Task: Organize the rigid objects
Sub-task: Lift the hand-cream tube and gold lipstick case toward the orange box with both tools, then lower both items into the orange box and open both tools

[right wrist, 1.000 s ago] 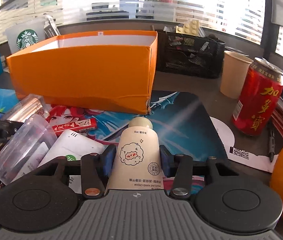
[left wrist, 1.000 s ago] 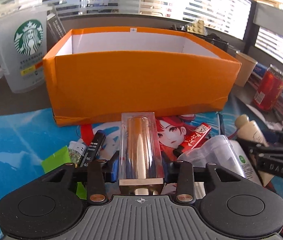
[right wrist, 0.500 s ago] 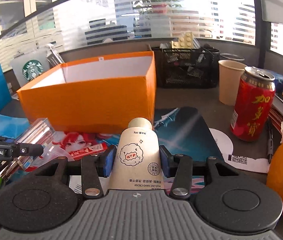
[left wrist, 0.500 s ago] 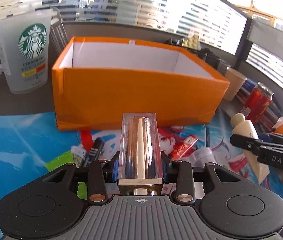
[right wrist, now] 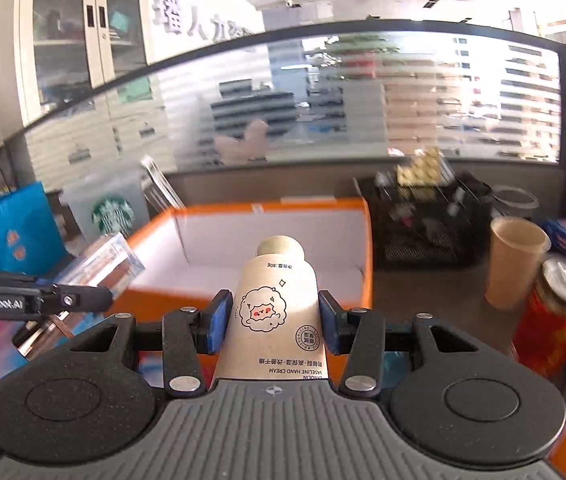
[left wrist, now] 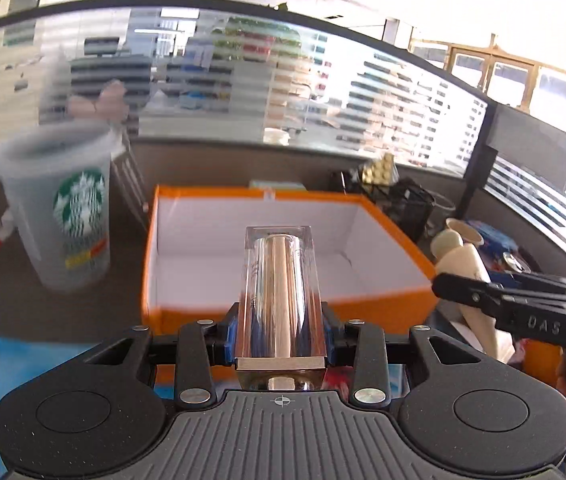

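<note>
Both grippers have risen from tabletop level to above the open orange cardboard box (left wrist: pixel 283 304): left gripper (left wrist: pixel 281 336) clamped on the clear-cased rose-gold tube (left wrist: pixel 281 284), right gripper (right wrist: pixel 271 324) clamped on the beige hand-cream tube (right wrist: pixel 277 312); lower each inside the box before releasing.

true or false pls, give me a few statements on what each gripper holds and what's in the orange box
1. The left gripper is shut on a clear-cased metallic tube. True.
2. The right gripper is open and holds nothing. False: it is shut on a hand cream tube.
3. The orange box already holds several items. False: the white interior that shows is bare.
4. A Starbucks cup stands to the left of the box. True.
5. The red can lies on its side. False: it stands upright beside a paper cup.
</note>
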### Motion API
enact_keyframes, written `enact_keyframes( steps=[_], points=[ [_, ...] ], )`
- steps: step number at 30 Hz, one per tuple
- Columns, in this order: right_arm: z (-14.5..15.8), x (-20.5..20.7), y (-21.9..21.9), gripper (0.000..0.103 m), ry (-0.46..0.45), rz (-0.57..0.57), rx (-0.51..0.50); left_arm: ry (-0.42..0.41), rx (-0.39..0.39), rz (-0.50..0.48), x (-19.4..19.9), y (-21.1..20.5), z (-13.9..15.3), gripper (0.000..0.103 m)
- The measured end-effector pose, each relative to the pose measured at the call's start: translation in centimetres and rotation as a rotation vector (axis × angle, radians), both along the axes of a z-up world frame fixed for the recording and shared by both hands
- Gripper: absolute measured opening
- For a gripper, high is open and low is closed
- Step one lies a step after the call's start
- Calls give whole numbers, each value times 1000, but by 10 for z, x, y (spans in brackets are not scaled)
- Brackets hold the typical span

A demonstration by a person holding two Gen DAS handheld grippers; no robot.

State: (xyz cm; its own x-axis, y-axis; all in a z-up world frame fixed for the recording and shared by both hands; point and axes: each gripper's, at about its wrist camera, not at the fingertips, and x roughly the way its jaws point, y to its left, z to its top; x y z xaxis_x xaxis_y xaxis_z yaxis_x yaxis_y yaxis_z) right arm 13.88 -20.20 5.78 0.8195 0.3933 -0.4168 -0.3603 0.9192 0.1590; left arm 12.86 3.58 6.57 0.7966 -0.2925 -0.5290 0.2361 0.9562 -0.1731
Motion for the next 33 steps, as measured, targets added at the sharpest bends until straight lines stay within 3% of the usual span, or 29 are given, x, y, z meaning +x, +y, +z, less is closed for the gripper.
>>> enact_keyframes(
  steps=[5, 8, 15, 20, 24, 29, 33],
  points=[
    [16, 59, 16, 43, 51, 33, 23, 23, 14, 12, 40, 0, 14, 35],
    [17, 99, 36, 43, 95, 41, -29, 60, 36, 37, 71, 0, 12, 35],
    [-13, 177, 70, 43, 279, 48, -167, 212, 79, 75, 137, 1, -19, 35],
    [-39, 198, 88, 43, 363, 60, -276, 288, 105, 95, 161, 3, -41, 36],
    [-48, 203, 94, 43, 408, 70, -322, 276, 131, 94, 158, -2, -42, 36],
    [-55, 207, 106, 43, 467, 98, -440, 271, 224, 128, 161, -14, -46, 35],
    [-60, 211, 112, 43, 506, 121, -496, 283, 226, 139, 165, -15, -44, 33]
  ],
)
